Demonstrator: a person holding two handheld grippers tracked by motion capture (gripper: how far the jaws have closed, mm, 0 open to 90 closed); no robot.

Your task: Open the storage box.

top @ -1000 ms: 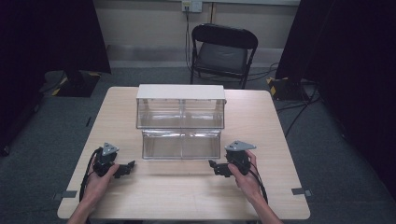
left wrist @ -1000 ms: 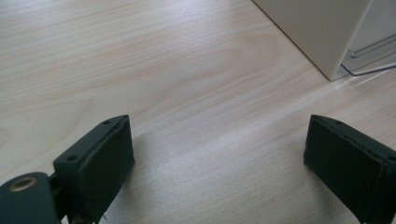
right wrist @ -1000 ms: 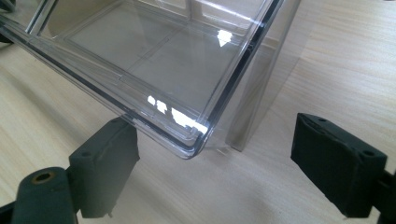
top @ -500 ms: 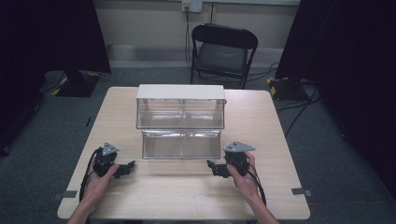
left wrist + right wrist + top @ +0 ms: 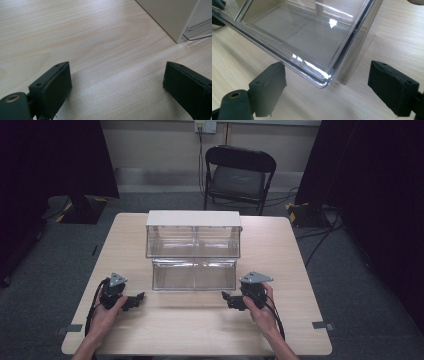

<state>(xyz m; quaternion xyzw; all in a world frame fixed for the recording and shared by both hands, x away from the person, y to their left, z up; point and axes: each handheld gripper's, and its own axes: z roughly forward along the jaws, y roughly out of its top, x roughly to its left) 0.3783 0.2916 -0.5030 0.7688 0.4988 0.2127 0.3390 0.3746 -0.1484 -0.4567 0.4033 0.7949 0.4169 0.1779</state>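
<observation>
A clear plastic drawer cabinet [image 5: 193,237] with a white top stands mid-table. Its lower drawer [image 5: 194,275] is pulled out toward me and looks empty. My left gripper [image 5: 136,301] rests on the table left of the drawer's front, open, with nothing between its pads; in the left gripper view its jaws [image 5: 117,85] frame bare wood, with the cabinet's white side [image 5: 170,17] at the upper right. My right gripper [image 5: 226,300] sits just off the drawer's front right corner, open. In the right gripper view the drawer's clear corner [image 5: 319,75] lies just ahead of the spread jaws.
The wooden table [image 5: 280,330] has bare surface along its front edge and on both sides of the cabinet. A black folding chair [image 5: 239,175] stands behind the table. Cables trail from both grippers toward me.
My right gripper has edged slightly left toward the drawer's corner. The left gripper has stayed where it was.
</observation>
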